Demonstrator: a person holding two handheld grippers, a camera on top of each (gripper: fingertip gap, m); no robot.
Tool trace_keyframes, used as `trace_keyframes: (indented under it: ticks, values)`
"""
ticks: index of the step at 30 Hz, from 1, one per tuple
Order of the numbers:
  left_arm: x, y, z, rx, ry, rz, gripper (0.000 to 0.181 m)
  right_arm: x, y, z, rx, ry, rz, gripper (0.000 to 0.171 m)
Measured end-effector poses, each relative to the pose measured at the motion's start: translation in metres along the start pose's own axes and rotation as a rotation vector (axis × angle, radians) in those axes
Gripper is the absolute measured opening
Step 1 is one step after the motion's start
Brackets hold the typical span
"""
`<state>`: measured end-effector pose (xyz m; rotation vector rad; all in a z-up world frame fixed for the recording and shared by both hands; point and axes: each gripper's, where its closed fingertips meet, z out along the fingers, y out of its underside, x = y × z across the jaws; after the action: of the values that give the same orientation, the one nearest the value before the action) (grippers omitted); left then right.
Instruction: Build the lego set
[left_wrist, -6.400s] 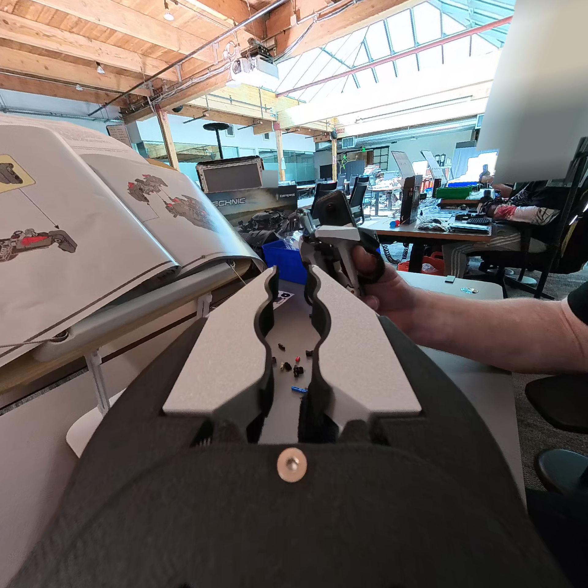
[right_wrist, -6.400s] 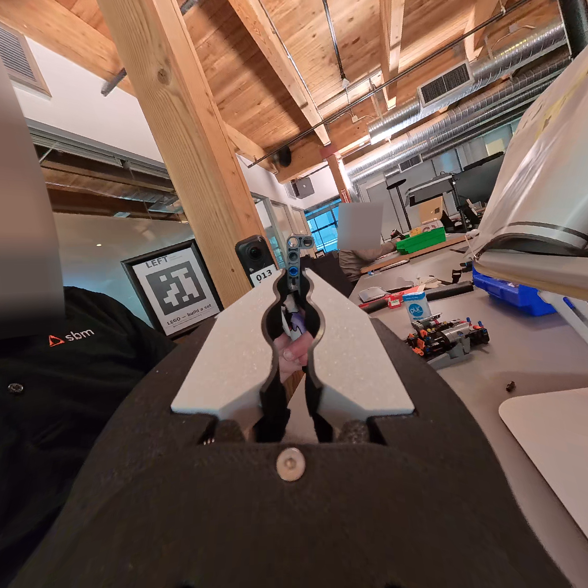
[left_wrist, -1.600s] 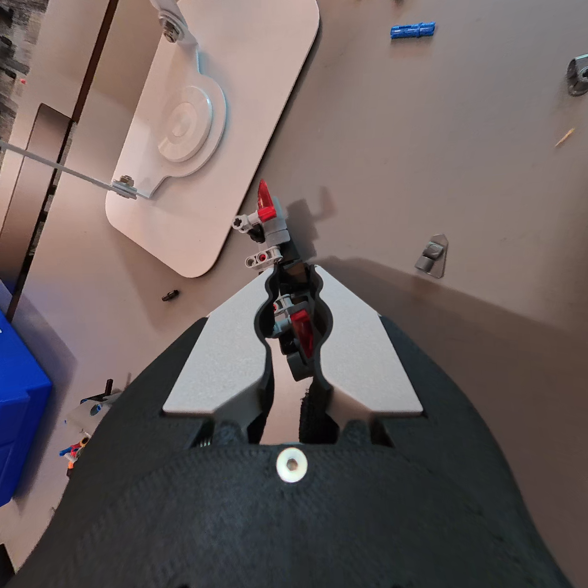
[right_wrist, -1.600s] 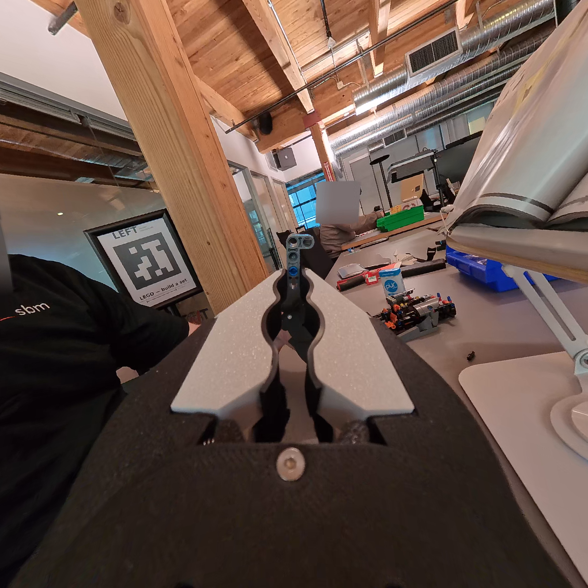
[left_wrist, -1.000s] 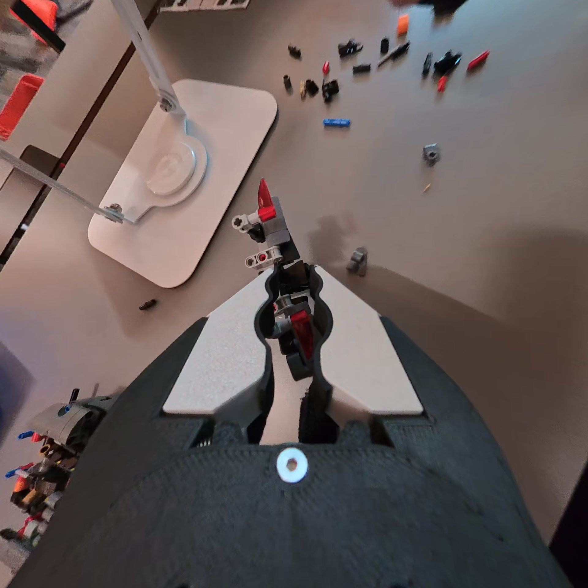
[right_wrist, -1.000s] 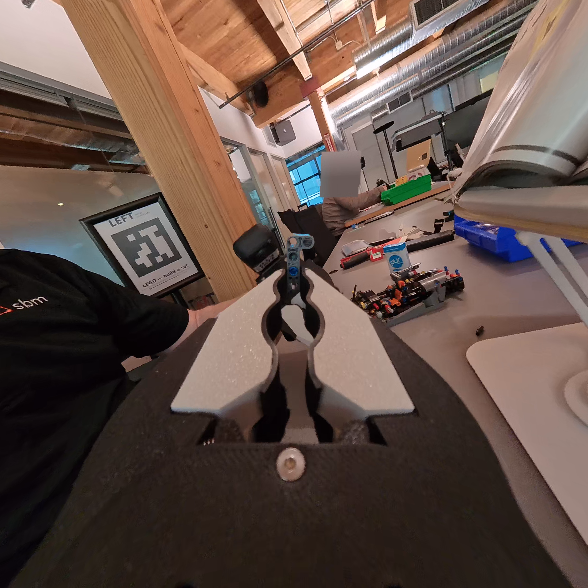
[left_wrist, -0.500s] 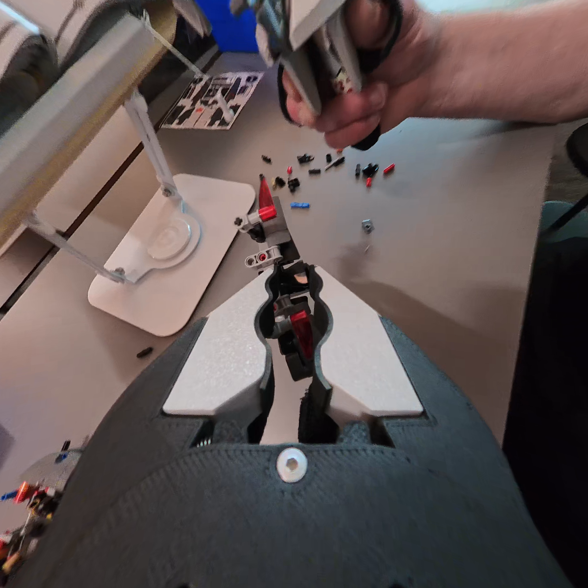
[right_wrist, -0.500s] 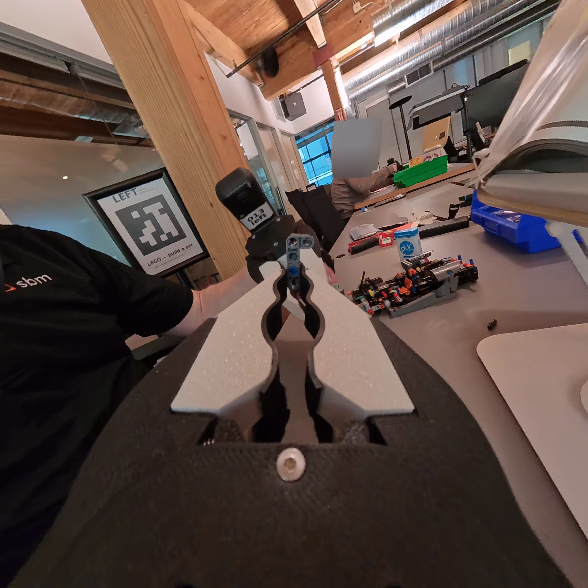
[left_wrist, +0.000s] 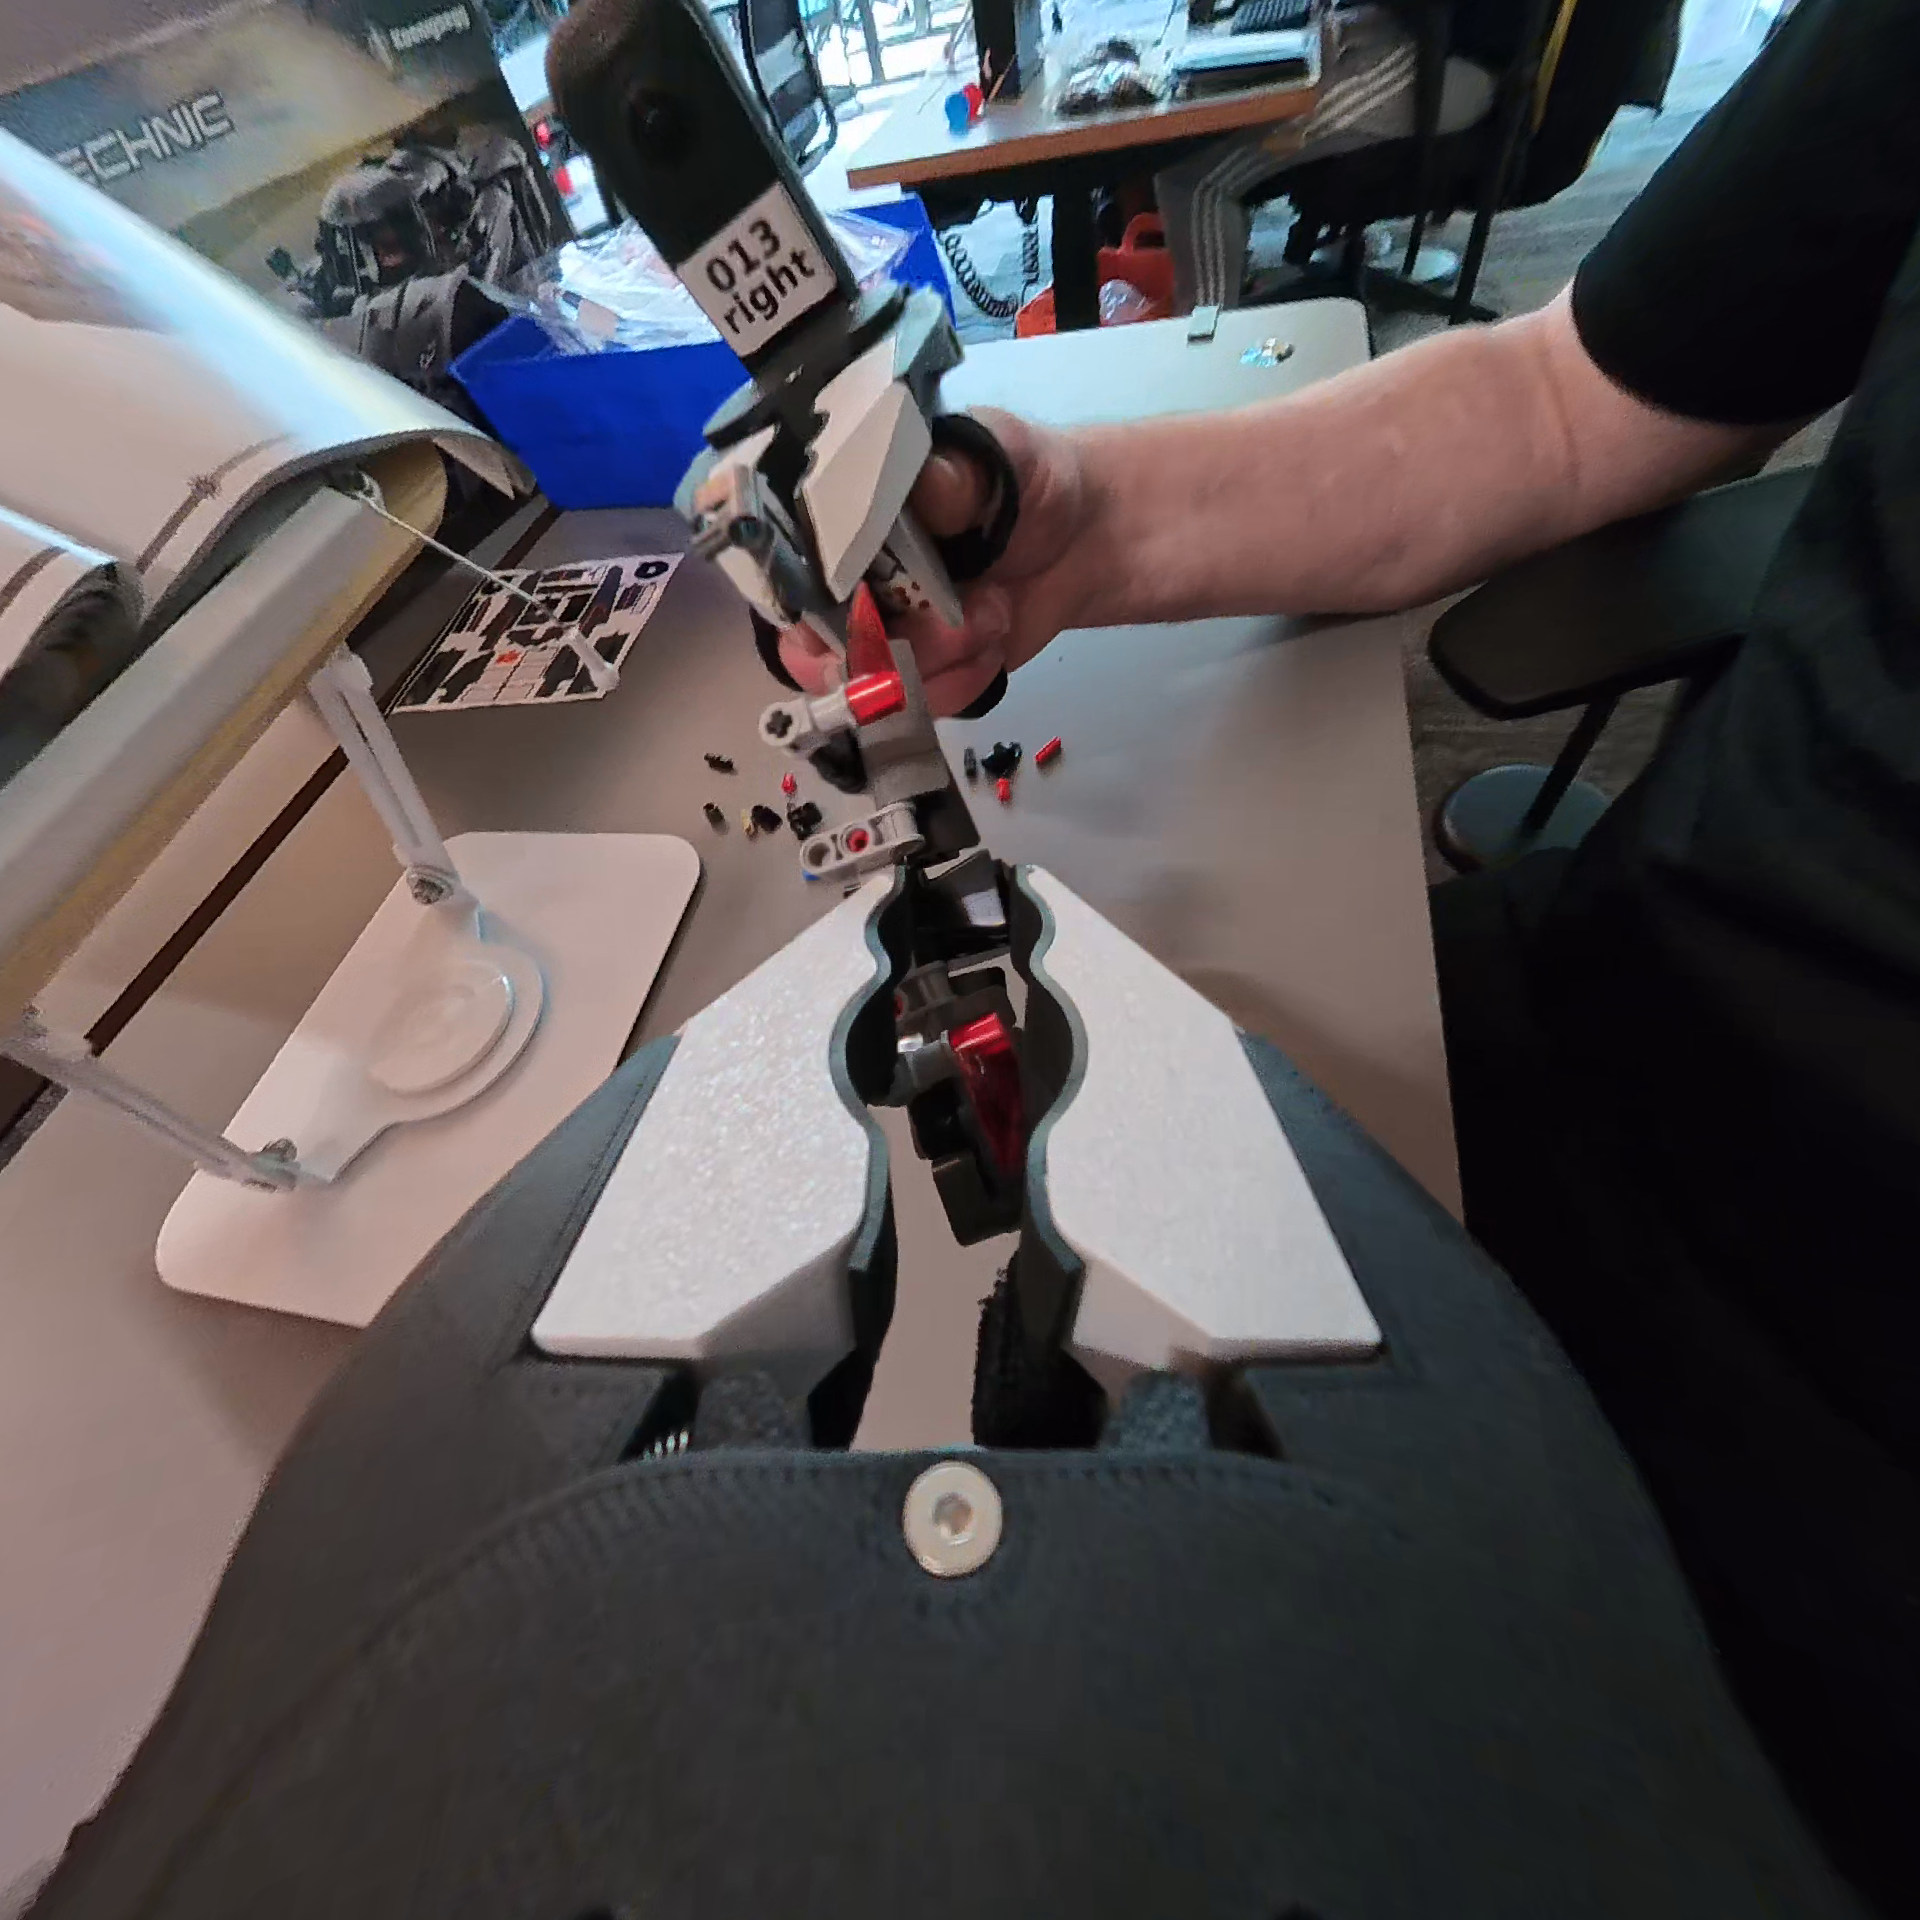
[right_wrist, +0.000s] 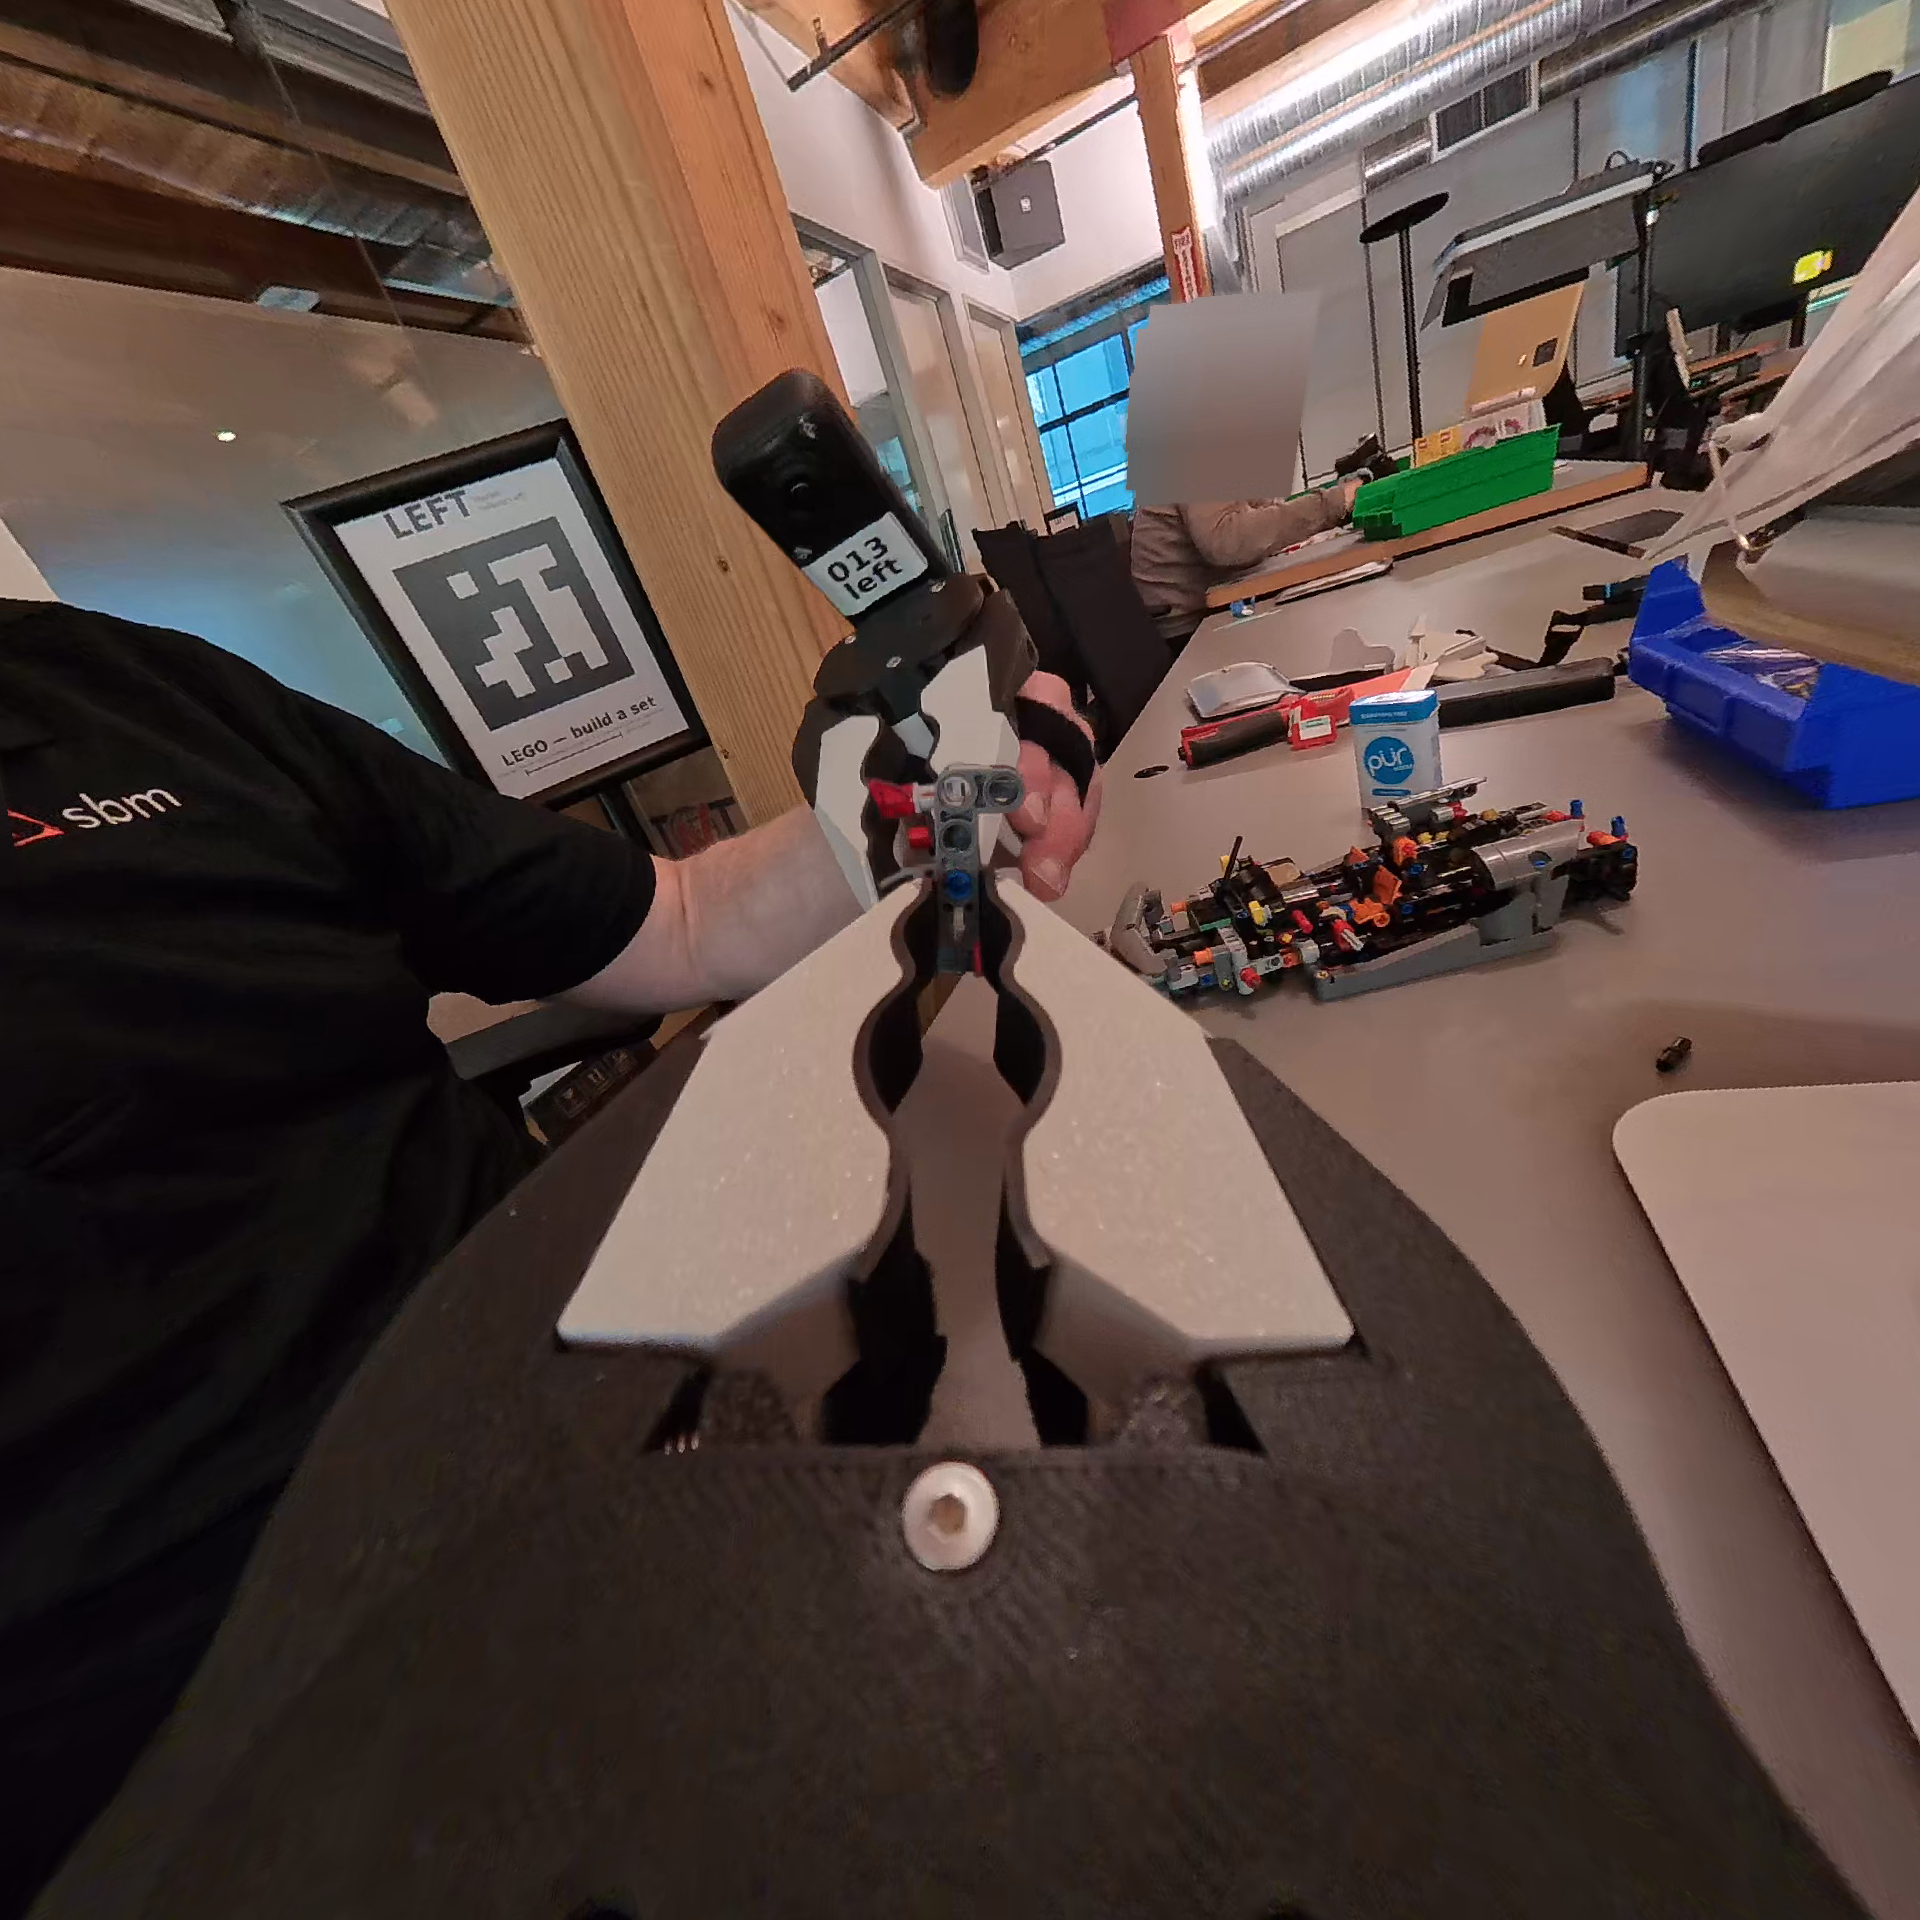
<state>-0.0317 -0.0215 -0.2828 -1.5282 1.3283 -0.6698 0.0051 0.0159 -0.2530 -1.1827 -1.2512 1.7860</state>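
Left tongs (left_wrist: 951, 904) pinch a red-and-grey assembly (left_wrist: 883, 748); right tongs (right_wrist: 961, 914) pinch a grey beam (right_wrist: 961, 821), both above the tabletop (left_wrist: 1195, 748). Risk: misaligned holes could twist either piece loose.

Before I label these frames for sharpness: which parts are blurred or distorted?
Left wrist view: the book on the stand at the left edge is smeared, and the sub-assembly in the left gripper is fairly sharp. Right wrist view: the grey beam is crisp; wide-angle bending curves the wooden post.
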Motion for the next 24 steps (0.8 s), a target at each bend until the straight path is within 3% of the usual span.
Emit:
trace_keyframes:
  ticks: [24]
  values:
    - [0.002,-0.013,-0.007,0.07,0.038,-0.004,0.016,-0.012,-0.003,0.002,0.028,-0.07,0.006,0.005]
